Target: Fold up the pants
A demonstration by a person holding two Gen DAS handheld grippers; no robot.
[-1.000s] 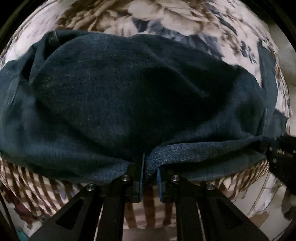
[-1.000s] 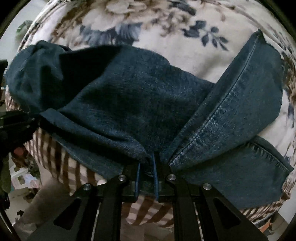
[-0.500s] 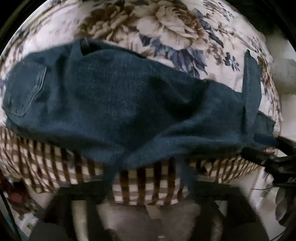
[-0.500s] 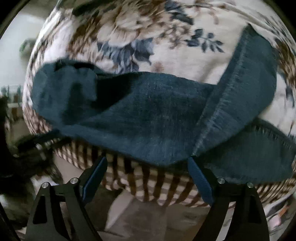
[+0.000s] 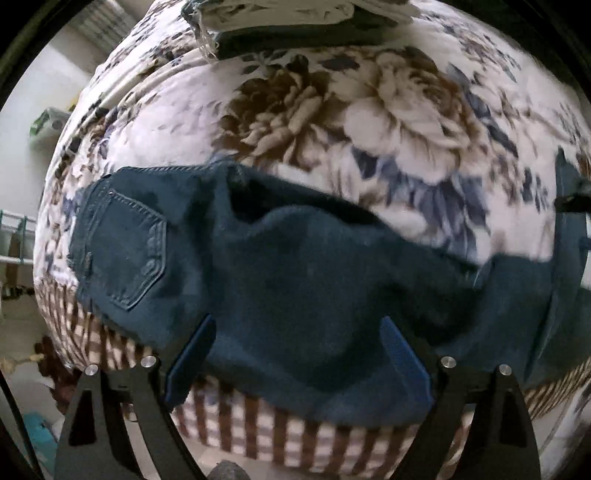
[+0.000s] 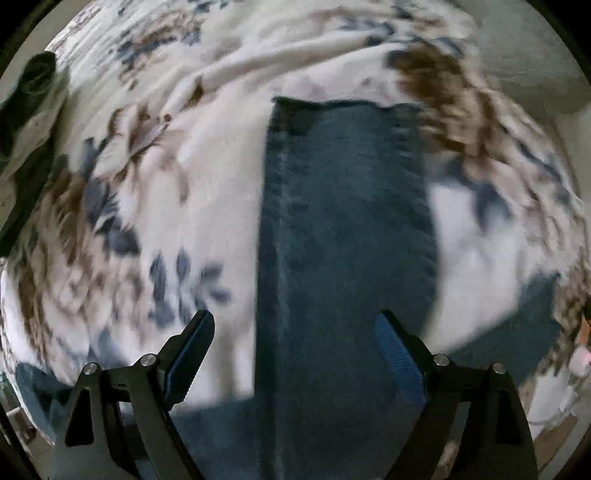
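Dark blue jeans [image 5: 295, 280] lie across a floral bedspread [image 5: 388, 122], with a back pocket [image 5: 122, 251] showing at the left. My left gripper [image 5: 297, 354] hangs over the jeans' near edge. Its jaws are opening, and the denim lies below them, untouched by the pads. In the blurred right wrist view one pant leg [image 6: 343, 229] runs straight away from me to its hem [image 6: 332, 107]. My right gripper [image 6: 295, 350] stands open above that leg, its blue pads [image 6: 399, 354] clear of the cloth.
A brown-and-white checked blanket [image 5: 258, 424] hangs over the bed's near edge. A pile of folded clothes [image 5: 295, 22] lies at the far side of the bed. The floor and a shelf [image 5: 48, 122] are at the left. A dark object [image 6: 33, 85] sits at the top left.
Both grippers were shut on the jeans' near edge and have let go and opened wide. The left one rose. The right one swung sideways and rolled, and now looks along a pant leg.
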